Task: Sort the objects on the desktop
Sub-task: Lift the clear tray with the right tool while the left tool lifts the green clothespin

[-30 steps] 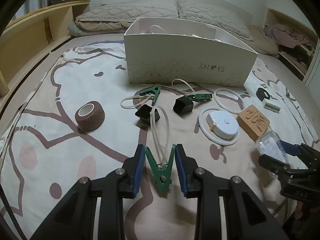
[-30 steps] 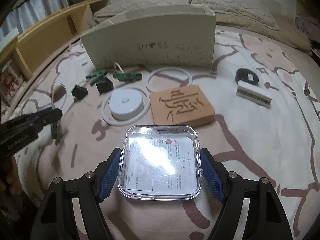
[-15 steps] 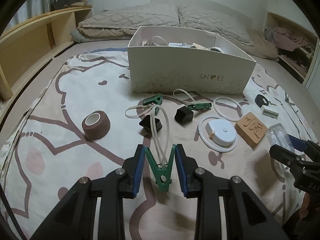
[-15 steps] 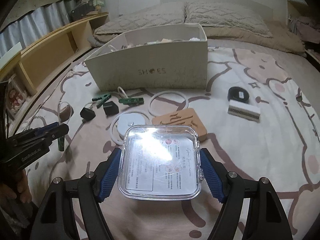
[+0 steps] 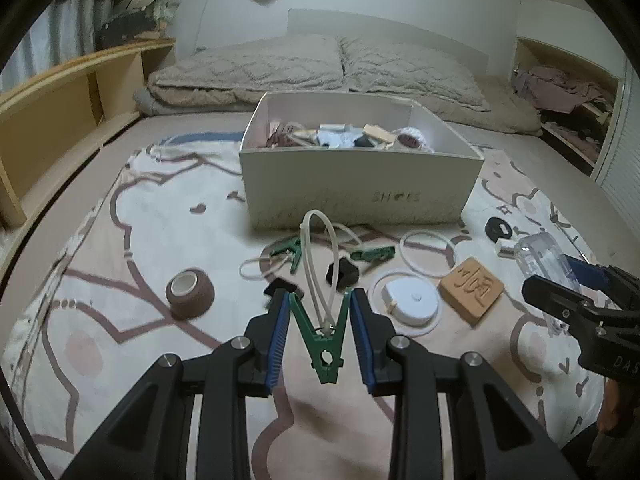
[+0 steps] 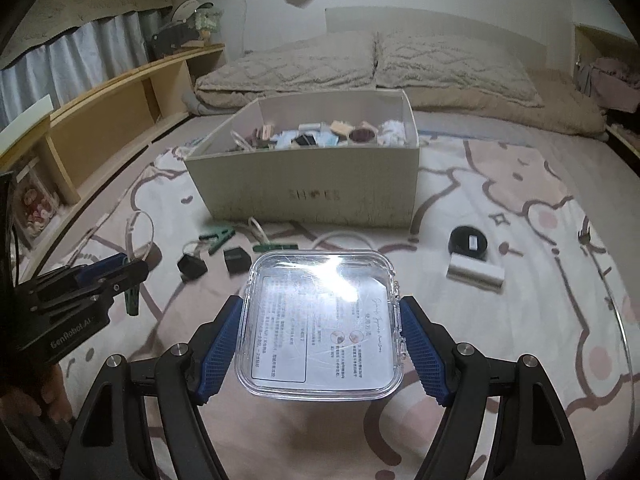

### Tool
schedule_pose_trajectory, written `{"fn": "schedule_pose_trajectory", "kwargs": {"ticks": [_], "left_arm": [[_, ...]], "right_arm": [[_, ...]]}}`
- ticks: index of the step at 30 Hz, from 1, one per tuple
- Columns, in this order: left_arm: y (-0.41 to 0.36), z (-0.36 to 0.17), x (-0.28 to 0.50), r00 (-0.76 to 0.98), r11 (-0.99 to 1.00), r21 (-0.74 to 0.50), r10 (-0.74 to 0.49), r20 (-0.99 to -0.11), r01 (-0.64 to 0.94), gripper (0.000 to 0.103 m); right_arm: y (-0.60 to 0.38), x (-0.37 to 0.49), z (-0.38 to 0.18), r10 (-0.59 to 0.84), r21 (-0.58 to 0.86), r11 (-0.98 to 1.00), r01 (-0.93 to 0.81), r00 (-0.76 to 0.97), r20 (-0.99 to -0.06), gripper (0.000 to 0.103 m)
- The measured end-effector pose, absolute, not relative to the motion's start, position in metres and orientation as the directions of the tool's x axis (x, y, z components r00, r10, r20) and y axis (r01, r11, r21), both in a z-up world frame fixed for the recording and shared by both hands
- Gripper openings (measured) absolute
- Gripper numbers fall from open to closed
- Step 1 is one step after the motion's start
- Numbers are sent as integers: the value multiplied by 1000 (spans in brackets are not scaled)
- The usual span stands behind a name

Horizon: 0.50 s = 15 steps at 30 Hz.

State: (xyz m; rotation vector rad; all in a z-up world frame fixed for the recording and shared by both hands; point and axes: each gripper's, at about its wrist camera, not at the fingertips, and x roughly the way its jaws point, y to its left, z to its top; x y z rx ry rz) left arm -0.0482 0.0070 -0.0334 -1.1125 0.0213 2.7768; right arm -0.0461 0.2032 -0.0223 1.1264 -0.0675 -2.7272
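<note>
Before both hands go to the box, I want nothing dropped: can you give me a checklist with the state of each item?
1. Left tongs shut on the green clip: ok.
2. White cord on the clip hangs free of the things on the blanket: cannot tell.
3. Right tongs shut on the clear case, pads on both sides: ok.
4. Case lid closed: cannot tell.
5. Box open on top: ok.
6. Room in the box: ok near the front wall, the far end is full.

Left gripper (image 5: 320,312) and right gripper (image 6: 320,336), each raised, jaws clamped on a load.
</note>
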Motion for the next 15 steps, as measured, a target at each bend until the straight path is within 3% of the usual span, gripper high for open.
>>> {"fn": "schedule_pose_trajectory", "kwargs": {"ticks": [15], "left_arm": [[18, 19, -86, -780, -983, 5, 142, -609, -184, 31]], "right_arm": [[203, -80, 19, -191, 78, -980, 185, -742, -643, 78]]}}
